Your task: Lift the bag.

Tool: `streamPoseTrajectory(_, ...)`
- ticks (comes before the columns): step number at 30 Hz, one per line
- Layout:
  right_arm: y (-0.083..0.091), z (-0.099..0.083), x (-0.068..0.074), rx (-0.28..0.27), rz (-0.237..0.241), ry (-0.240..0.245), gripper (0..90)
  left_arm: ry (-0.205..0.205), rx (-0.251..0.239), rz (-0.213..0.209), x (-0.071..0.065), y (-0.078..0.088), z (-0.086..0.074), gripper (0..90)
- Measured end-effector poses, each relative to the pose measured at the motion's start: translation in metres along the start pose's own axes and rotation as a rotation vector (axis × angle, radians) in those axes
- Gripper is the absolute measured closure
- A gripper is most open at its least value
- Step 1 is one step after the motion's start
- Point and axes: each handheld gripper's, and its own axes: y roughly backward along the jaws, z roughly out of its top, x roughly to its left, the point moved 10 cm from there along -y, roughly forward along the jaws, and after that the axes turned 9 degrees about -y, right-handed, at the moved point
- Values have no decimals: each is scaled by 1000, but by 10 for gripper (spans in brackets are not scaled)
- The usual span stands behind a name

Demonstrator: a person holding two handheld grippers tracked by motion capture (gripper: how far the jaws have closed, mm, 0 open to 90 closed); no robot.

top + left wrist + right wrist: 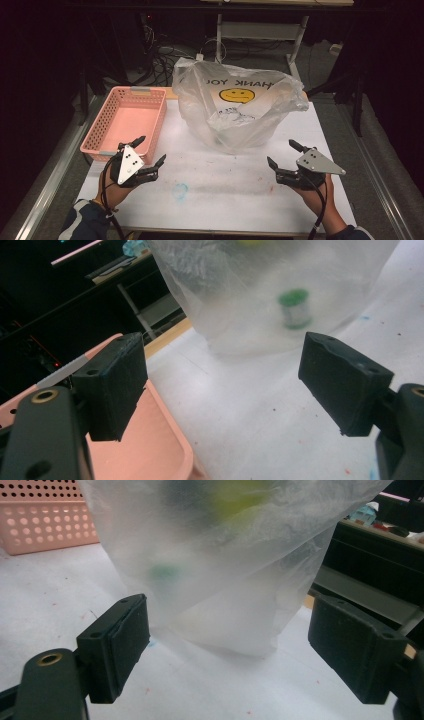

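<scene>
A translucent plastic bag (pixel 240 100) with a yellow smiley face and mirrored lettering stands at the back middle of the white table (pixel 215 180). Through its film (pixel 280 295) a blurred item with a green top (pixel 294 307) shows; a green blur (pixel 162 572) shows through the bag (pixel 215 565) from the other side. My left gripper (pixel 151 150) is open at the front left, beside the pink basket (pixel 131 117), nothing between its jaws. My right gripper (pixel 282 154) is open at the front right, short of the bag, jaws empty.
The pink perforated basket (pixel 165 440) looks empty and lies along the table's left edge; its wall (pixel 45 522) shows behind the bag. A blue smudge (pixel 181 190) marks the table's front. Cables and a desk frame (pixel 260 30) stand beyond the far edge.
</scene>
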Motion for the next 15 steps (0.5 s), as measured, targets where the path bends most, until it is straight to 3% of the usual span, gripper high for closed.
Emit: streamPoseTrajectory(15, 10, -23, 7, 33, 7, 39, 169, -30, 49, -38, -17, 9, -24, 191)
